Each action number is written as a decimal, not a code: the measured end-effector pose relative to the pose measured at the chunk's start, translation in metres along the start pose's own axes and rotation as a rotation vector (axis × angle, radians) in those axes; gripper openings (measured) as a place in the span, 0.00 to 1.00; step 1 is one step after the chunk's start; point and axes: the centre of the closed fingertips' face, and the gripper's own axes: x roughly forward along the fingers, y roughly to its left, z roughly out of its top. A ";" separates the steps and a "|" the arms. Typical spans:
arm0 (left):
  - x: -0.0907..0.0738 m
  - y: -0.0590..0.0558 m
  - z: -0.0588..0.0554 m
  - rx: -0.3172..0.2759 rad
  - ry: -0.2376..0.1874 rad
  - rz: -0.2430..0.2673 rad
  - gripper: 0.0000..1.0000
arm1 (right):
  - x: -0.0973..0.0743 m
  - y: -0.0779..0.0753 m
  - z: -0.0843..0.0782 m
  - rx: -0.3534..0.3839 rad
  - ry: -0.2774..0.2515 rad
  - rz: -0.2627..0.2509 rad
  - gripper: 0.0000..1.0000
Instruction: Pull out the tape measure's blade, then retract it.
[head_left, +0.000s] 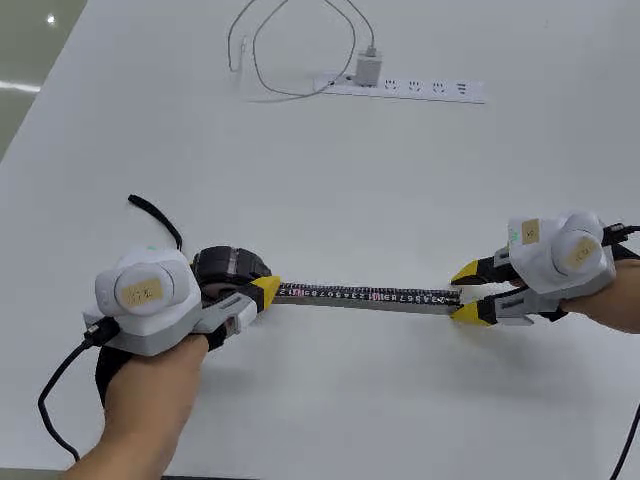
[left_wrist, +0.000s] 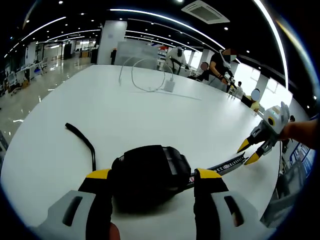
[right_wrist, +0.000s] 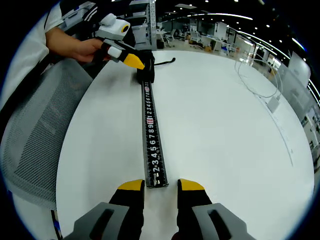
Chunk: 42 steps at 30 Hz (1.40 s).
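A black tape measure case sits on the white table, and my left gripper is shut on it, its yellow-tipped jaws on either side of the case. The blade runs out flat to the right along the table, its numbers showing. My right gripper is at the blade's end. Its jaws stand apart, and the end hook lies between them in the right gripper view without being pinched. The case's black wrist strap trails behind to the left.
A white power strip with a charger and a looped white cable lies at the far side of the table. A grey mesh chair stands at the table's near edge. People stand far off.
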 end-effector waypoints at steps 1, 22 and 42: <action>0.000 0.000 0.000 -0.003 0.001 0.001 0.62 | 0.000 0.000 0.000 -0.001 0.002 0.001 0.22; 0.000 0.000 -0.001 -0.030 0.007 0.033 0.60 | 0.002 0.006 0.003 -0.029 0.010 0.006 0.12; 0.003 0.003 -0.001 -0.012 0.020 0.062 0.59 | 0.001 0.005 0.004 -0.047 0.029 -0.014 0.11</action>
